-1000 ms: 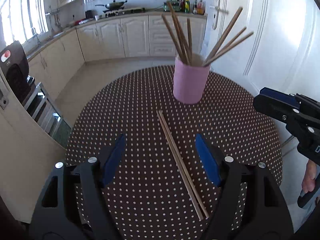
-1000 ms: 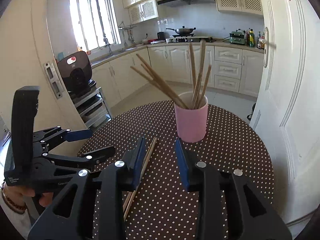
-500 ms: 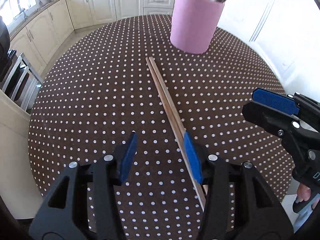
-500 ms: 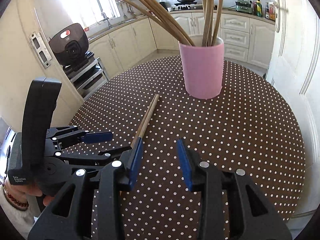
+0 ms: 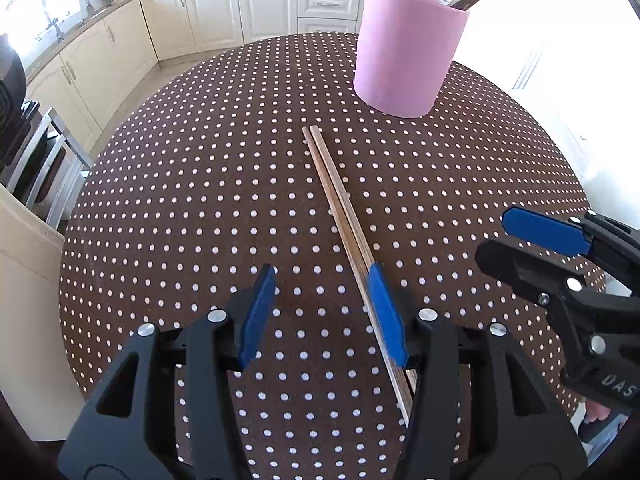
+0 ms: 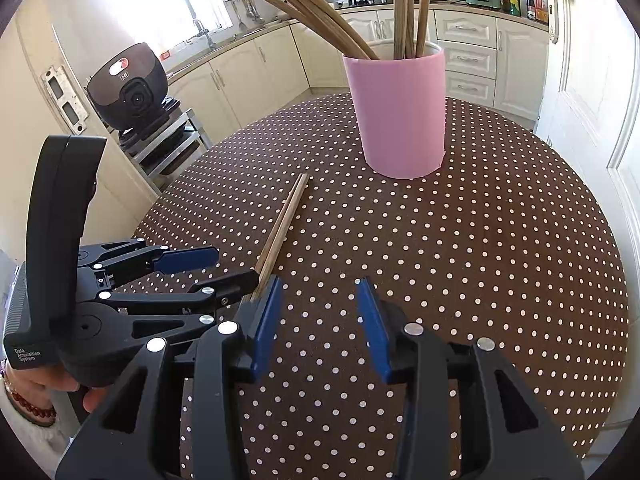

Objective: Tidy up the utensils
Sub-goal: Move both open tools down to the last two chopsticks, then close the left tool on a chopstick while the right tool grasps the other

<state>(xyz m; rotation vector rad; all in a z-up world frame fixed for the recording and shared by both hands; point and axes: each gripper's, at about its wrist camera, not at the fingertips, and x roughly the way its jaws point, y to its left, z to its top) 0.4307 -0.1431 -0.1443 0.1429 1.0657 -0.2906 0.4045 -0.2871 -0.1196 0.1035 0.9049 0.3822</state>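
A pair of wooden chopsticks (image 5: 338, 200) lies side by side on the brown polka-dot table (image 5: 200, 200), also in the right wrist view (image 6: 282, 224). A pink cup (image 5: 408, 44) holding several chopsticks stands beyond them (image 6: 400, 112). My left gripper (image 5: 322, 286) is open and low over the table, its right pad (image 5: 384, 312) touching or just beside the near part of the chopsticks. My right gripper (image 6: 316, 300) is open and empty, to the right of the chopsticks. Each gripper shows in the other's view: the right gripper (image 5: 532, 248), the left gripper (image 6: 208, 268).
The round table's edge drops off on all sides. A rice cooker (image 6: 128, 88) sits on a metal rack (image 6: 168, 136) to the left. Kitchen cabinets (image 5: 224, 4) line the far wall; a white door (image 6: 592, 60) stands at the right.
Both grippers have dropped lower and moved forward toward the table. My left gripper has come down by the near part of the chopsticks and narrowed somewhat. The chopsticks have not moved.
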